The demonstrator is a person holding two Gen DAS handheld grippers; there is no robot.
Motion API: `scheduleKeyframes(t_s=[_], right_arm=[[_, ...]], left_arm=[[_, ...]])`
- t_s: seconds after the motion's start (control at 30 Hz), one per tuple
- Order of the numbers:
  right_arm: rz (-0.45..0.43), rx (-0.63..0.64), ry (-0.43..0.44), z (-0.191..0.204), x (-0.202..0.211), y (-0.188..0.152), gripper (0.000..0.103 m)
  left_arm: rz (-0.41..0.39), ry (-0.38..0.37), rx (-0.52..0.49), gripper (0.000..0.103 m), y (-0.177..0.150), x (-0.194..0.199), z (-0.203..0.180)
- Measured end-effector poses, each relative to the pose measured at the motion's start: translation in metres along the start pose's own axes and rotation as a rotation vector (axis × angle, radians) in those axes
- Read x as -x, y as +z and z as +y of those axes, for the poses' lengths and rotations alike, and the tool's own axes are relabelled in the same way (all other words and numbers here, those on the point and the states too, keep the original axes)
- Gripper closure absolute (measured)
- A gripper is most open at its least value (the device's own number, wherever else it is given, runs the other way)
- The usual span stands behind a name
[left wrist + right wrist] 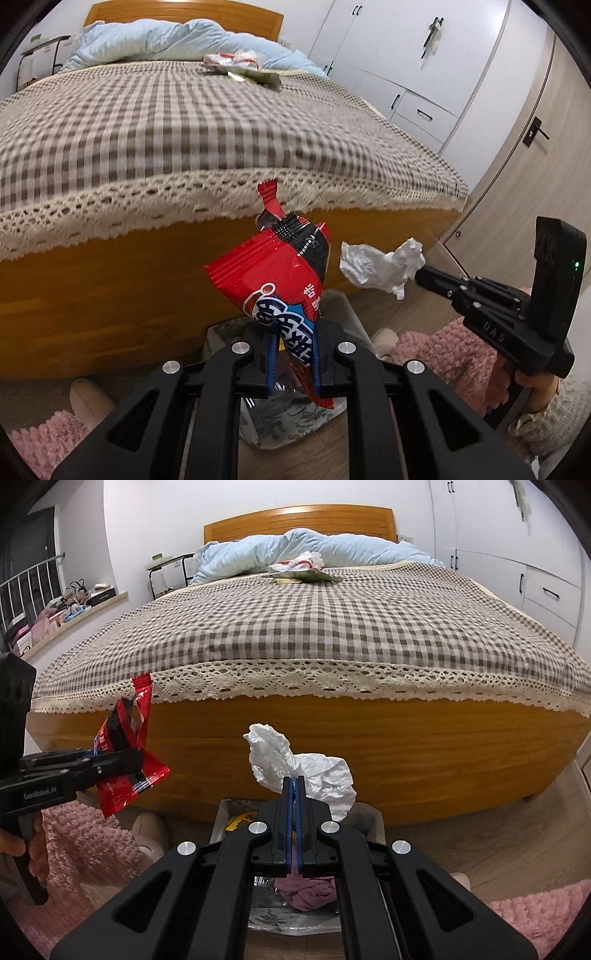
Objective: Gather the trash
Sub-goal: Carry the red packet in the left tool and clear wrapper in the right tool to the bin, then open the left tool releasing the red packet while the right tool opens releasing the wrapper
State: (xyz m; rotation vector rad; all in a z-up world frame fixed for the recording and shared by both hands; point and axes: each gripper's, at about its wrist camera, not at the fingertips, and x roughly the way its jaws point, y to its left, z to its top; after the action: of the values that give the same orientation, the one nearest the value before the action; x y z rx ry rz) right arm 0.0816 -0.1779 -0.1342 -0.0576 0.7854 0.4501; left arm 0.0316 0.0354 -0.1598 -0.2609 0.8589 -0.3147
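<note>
So we're standing at the foot of the bed (pixel 332 635) with a set of tongs in each hand. The left tongs (pixel 291 332) are clamped nearly shut on a red snack wrapper (pixel 277 273), pinching it by its lower end so the rest is sticking up in front of the wooden footboard (pixel 110 280). The right tongs (pixel 294 786) are squeezed fully closed on a crumpled white tissue (pixel 295 764), which is bunching out above and to both sides of the tips.

We're holding both pieces over the trash bin (pixel 373 819), which is sitting on the floor right against the footboard, lined with a clear bag with some stuff already inside. Pink fluffy rugs (pixel 535 912) are lying on either side of it.

Further up on the checked bedspread, near the rumpled blue blanket (pixel 295 550), more wrappers (pixel 303 568) are lying in a small pile, well apart from us.
</note>
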Motion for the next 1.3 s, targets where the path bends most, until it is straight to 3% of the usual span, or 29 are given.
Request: scheduleKeyframes(t_s=[0.27, 0.5, 0.77, 1.07, 1.13, 1.17, 1.2, 1.3], right_arm=[[0.052, -0.006, 0.000, -0.004, -0.013, -0.009, 0.102], [0.108, -0.014, -0.013, -0.013, -0.025, -0.022, 0.102], [0.164, -0.052, -0.055, -0.027, -0.038, -0.030, 0.102], [0.235, -0.050, -0.055, -0.032, -0.055, -0.037, 0.102], [0.246, -0.051, -0.053, -0.031, -0.056, -0.038, 0.102], [0.249, -0.053, -0.053, -0.031, -0.057, -0.038, 0.102], [0.253, -0.055, -0.053, -0.032, -0.058, -0.039, 0.102], [0.267, -0.059, -0.057, -0.033, -0.061, -0.042, 0.102]], left_arm=[[0.048, 0.014, -0.038, 0.092, -0.008, -0.012, 0.000], [0.125, -0.016, -0.068, 0.092, -0.021, -0.038, -0.014], [0.263, -0.051, -0.040, 0.092, -0.043, -0.087, -0.022], [0.459, -0.009, -0.032, 0.089, -0.067, -0.143, -0.023], [0.474, -0.002, -0.034, 0.078, -0.070, -0.145, -0.022], [0.475, -0.003, -0.029, 0.063, -0.068, -0.146, -0.023], [0.473, -0.007, -0.022, 0.055, -0.067, -0.147, -0.022], [0.472, -0.007, -0.006, 0.043, -0.063, -0.147, -0.024]])
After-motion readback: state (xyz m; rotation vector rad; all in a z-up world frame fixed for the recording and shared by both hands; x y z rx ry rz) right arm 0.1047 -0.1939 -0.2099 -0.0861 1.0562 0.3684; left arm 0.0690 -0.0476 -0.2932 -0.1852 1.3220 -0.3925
